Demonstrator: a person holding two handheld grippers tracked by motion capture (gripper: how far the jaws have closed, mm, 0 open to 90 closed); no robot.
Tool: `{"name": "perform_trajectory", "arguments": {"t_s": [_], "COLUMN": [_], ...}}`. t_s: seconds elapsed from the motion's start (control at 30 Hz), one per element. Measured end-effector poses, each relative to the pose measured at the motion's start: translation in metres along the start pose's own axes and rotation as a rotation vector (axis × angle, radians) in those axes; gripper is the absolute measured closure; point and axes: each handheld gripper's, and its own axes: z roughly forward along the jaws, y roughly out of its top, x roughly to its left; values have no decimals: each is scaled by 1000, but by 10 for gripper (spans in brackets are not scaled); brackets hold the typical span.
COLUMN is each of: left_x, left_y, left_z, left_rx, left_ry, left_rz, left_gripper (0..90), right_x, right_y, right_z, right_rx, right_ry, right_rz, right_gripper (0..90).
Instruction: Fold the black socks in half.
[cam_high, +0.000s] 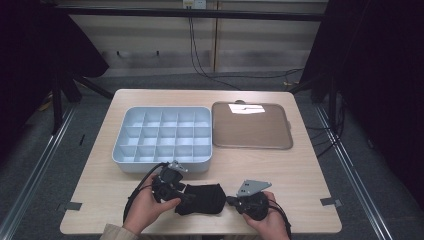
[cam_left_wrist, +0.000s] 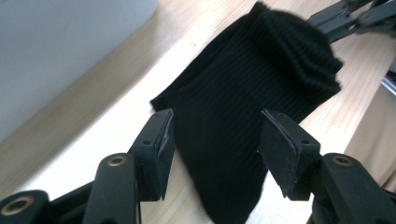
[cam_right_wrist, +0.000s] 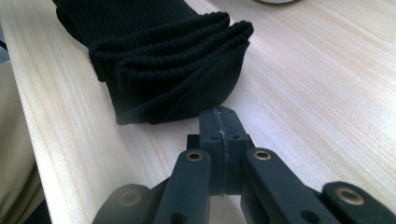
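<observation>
On my table (cam_high: 300, 180), the compartment box (cam_high: 162, 137) sits centre-left of the high view, with the tray (cam_high: 251, 126) just beside it on the right. The folded cloth (cam_high: 202, 199) lies lower centre, below the box, between my left gripper (cam_high: 181, 196) and right gripper (cam_high: 231, 201).

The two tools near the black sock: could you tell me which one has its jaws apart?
The left tool: its jaws stand apart astride the black sock; the right tool is shut.

The left gripper (cam_left_wrist: 215, 149), gripped by the left hand (cam_high: 145, 207), holds its jaws apart astride the black sock (cam_left_wrist: 252, 102). The right gripper (cam_right_wrist: 219, 123), jaws pressed together, sits just beside the sock's cuff.
</observation>
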Motion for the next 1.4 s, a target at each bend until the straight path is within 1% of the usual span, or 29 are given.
{"name": "perform_trajectory", "arguments": {"t_s": [0.03, 0.07, 0.17, 0.23, 0.43, 0.67, 0.77, 0.87, 1.03, 1.07, 1.27, 1.4], "left_x": [0, 1, 2, 4, 5, 7, 7, 6, 6, 5, 5, 5], "left_y": [0, -2, -5, -9, -17, -19, -19, -20, -20, -20, -21, -21], "left_z": [0, 0, 0, 1, 4, 7, 7, 8, 10, 11, 13, 15], "left_rx": [0, -4, 0, -1, 2, 4, 8, 8, 22, 21, 29, 29], "left_ry": [0, 2, 10, 13, 12, 18, 28, 30, 36, 39, 44, 40], "left_rz": [0, -8, -5, -14, -27, -32, -25, -23, -13, -17, -10, -12], "left_gripper": [453, 455, 465, 468, 470, 484, 496, 526, 557, 558, 565, 570], "right_x": [0, 0, 0, 0, 0, 1, 1, 1, 1, 1, 1, 1], "right_y": [0, 0, 0, 0, 0, 0, 0, 0, 1, 1, 1, 1], "right_z": [0, 0, 0, 0, 0, 1, 1, 1, 1, 1, 1, 1], "right_rx": [0, -1, -2, -3, -3, -2, -2, -3, -3, -3, -4, -3], "right_ry": [0, -1, -2, -1, 0, 0, 2, 2, 0, 0, 0, 0], "right_rz": [0, -1, -2, 0, 2, -4, -6, -8, -8, -9, -9, -10], "right_gripper": [900, 900, 900, 900, 900, 900, 900, 900, 900, 900, 900, 900]}}
